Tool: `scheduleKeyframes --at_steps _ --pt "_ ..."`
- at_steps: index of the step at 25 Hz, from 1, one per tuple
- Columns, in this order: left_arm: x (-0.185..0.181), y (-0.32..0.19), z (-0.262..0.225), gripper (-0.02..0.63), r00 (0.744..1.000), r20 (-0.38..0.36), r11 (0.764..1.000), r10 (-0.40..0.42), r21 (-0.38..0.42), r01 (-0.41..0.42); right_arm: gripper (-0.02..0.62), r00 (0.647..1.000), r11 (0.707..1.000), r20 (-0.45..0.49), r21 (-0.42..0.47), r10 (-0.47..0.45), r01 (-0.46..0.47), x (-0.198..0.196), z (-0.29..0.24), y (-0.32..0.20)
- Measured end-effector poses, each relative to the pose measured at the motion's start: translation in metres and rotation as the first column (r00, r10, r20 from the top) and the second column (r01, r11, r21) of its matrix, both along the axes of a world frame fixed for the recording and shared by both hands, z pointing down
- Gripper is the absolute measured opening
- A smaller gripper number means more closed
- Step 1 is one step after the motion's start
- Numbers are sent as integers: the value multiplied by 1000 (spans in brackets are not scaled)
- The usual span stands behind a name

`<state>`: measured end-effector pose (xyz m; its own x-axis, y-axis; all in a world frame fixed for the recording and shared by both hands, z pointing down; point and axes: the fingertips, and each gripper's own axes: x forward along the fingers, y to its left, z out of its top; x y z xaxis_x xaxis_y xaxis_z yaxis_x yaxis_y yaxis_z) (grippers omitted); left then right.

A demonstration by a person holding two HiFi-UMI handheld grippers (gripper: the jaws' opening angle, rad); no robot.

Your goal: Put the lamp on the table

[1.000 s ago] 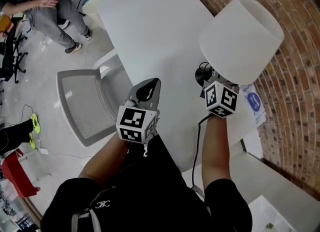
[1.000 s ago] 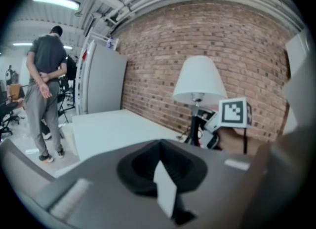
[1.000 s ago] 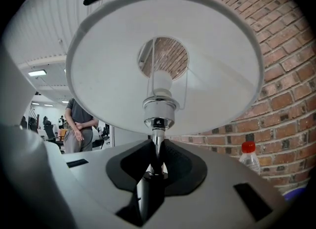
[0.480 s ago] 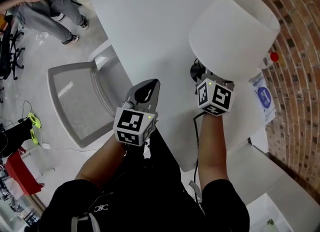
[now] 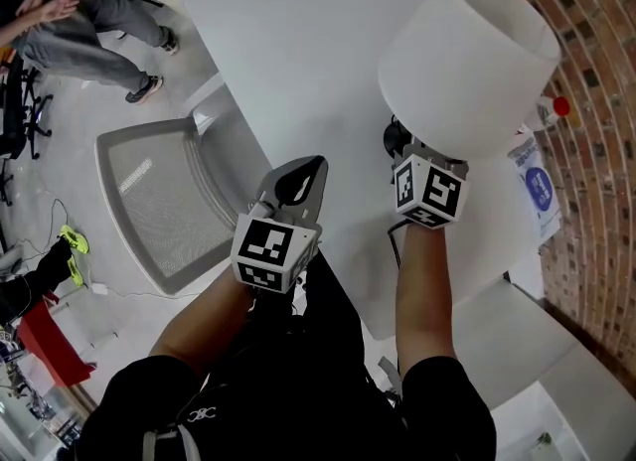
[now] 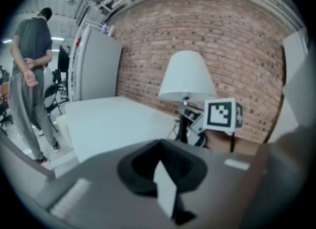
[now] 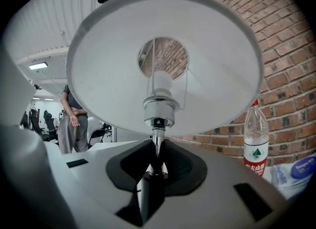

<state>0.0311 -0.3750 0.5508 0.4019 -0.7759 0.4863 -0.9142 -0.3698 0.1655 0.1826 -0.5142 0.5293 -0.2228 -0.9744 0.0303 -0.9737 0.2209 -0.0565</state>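
The left gripper point(image 5: 296, 179) hangs at the worktop's point(image 5: 298, 42) left edge, jaws together, empty. The right gripper point(image 7: 154, 166), jaws clamped on the lamp's point(image 5: 467, 62) stem near the right edge, should lower it upright, base flat.

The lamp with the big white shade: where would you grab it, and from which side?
By the thin metal stem under the shade, coming in from the side below its rim. The shade is too wide for the jaws; the right gripper is shut on the stem there.

Bottle point(image 5: 550, 108) mostly hidden behind lamp point(image 5: 467, 52), person point(image 5: 84, 47) cropped by frame edge
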Motion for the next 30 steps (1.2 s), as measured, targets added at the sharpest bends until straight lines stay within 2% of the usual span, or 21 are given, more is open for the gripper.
scheduleKeyframes --at_steps 8,18,30 --pt "-2 10 12 0 1000 4 1000 26 -17 -26 66 999 997 -54 74 9 -5 -10 -2 13" --pt "-5 20 26 0 997 -22 997 74 14 -74 66 994 983 -72 166 86 -73 -12 -6 34" --pt "1 10 7 0 997 -31 978 71 198 -63 67 984 972 -87 194 153 -134 -8 0 58"
